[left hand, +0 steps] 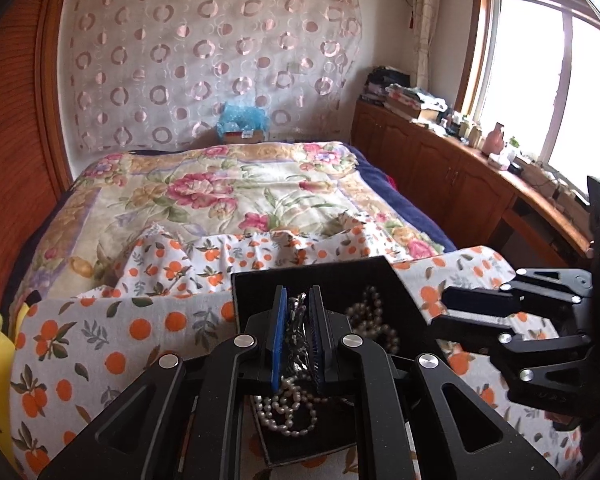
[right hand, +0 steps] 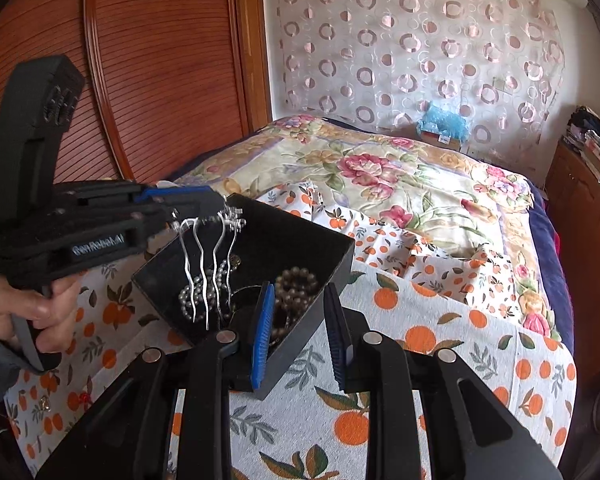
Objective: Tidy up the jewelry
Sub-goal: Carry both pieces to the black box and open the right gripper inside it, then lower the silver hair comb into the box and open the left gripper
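Observation:
A black open box [left hand: 312,266] [right hand: 300,356] rests on an orange-print cloth and holds a white pearl necklace [left hand: 288,412] [right hand: 188,296] and a brownish bead necklace [left hand: 370,312] [right hand: 296,284]. My left gripper [left hand: 298,300] [right hand: 220,206] is shut on the ornate top of a silver hair comb [left hand: 298,320] [right hand: 208,264]. The comb's wavy prongs hang down into the box. My right gripper [right hand: 299,292] [left hand: 440,312] stands open astride the box's right wall, one blue pad inside and one outside. Nothing is gripped between its pads.
The orange-print cloth [right hand: 400,320] covers the near end of a bed with a floral blanket [left hand: 220,188]. A small trinket [right hand: 44,402] lies on the cloth at the left. A hand [right hand: 32,308] holds the left gripper. A wooden wardrobe [right hand: 160,80] and a cluttered cabinet [left hand: 440,152] flank the bed.

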